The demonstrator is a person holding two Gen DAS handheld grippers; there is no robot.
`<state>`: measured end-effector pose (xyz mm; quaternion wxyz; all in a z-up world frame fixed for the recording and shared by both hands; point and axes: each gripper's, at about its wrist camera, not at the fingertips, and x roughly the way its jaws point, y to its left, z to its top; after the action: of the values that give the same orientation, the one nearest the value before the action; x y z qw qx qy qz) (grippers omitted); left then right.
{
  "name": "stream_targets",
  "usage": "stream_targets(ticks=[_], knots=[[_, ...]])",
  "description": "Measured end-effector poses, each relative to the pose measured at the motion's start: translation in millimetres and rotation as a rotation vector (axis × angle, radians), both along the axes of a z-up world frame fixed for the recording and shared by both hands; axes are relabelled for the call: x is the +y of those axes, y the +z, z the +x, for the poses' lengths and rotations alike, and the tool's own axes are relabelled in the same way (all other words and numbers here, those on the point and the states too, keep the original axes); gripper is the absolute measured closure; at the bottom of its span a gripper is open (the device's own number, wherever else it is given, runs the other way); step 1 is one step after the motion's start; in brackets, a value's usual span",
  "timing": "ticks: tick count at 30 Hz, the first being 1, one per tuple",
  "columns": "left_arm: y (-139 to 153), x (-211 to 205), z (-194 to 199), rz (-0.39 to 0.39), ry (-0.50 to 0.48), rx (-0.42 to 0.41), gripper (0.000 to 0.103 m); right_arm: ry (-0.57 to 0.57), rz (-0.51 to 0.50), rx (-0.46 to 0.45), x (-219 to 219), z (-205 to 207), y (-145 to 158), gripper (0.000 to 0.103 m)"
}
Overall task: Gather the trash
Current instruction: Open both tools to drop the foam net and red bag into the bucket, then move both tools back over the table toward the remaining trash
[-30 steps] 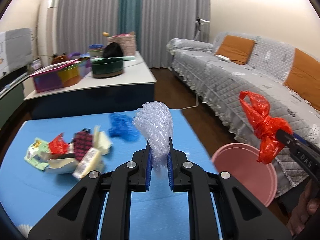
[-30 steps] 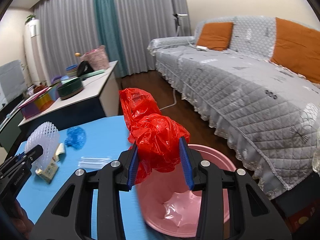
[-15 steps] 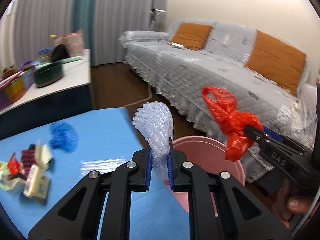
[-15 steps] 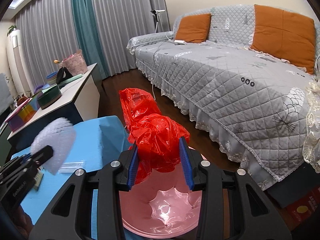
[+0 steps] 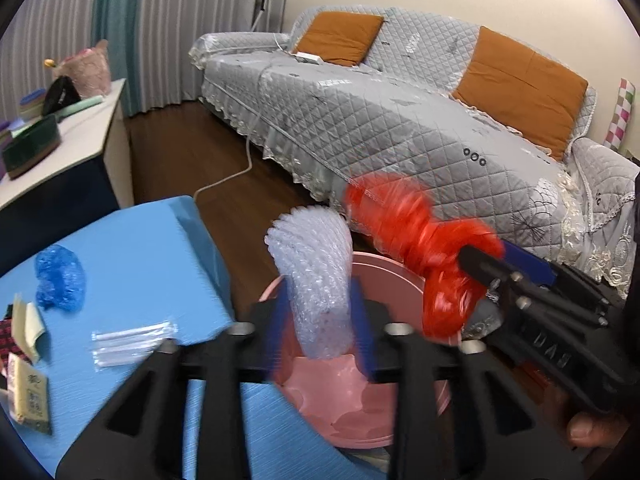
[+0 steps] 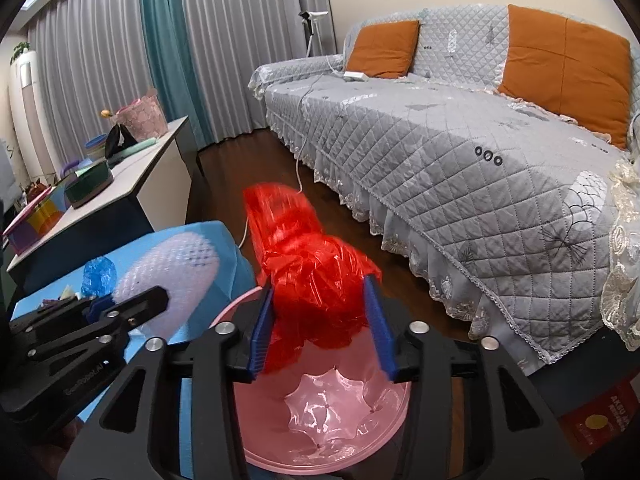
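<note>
Both grippers have swung off the blue surface (image 5: pixel 132 264) to above the pink bin (image 6: pixel 320 436), and both sets of jaws have just been opening. On the left gripper (image 5: pixel 322 320) the pads now stand clear of the bubble wrap (image 5: pixel 316 276), which sits loose between them over the bin's mouth. On the right gripper (image 6: pixel 320 320) the red plastic bag (image 6: pixel 308 280) fills the widened gap, and I cannot tell whether the pads are pressing on it.

To release well, I would spread both wide and hold steady over the middle of the bin, since light film tends to cling to a pad; a small shake should free it.

More trash lies on the surface to the left: a blue crumpled bag (image 5: pixel 60 280), clear wrapped sticks (image 5: pixel 132 340) and packets (image 5: pixel 28 392). A grey quilted sofa (image 6: pixel 460 152) with 2 orange cushions fills the far right, curtains hang behind, and a white side table (image 6: pixel 132 176) carries boxes.
</note>
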<state>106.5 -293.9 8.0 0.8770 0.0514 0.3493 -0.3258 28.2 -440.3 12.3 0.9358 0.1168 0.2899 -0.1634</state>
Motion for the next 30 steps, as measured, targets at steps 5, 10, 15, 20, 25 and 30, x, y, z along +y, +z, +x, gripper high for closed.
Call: stream_targets(ticks=[5,10,15,20,25,30], knots=[[1,0,1,0.003,0.001,-0.005,0.059,-0.014,-0.008,0.006,-2,1,-2,0.042],[5,8,1,-0.006,0.023,-0.005,0.059,-0.017,-0.008,-0.001,0,2,-1,0.042],[14,23,-6,-0.01,0.048,-0.021,0.059,0.002,-0.036,-0.017,14,4,3,0.042],[24,49,-15,-0.021,0.089,-0.033,0.059,0.012,-0.072,-0.063,30,2,12,0.045],[34,77,-24,-0.027,0.128,-0.047,0.059,0.046,-0.059,-0.077,47,5,15,0.047],[47,113,-28,-0.035,0.18,-0.07,0.059,0.106,-0.015,-0.091,68,11,19,0.048]])
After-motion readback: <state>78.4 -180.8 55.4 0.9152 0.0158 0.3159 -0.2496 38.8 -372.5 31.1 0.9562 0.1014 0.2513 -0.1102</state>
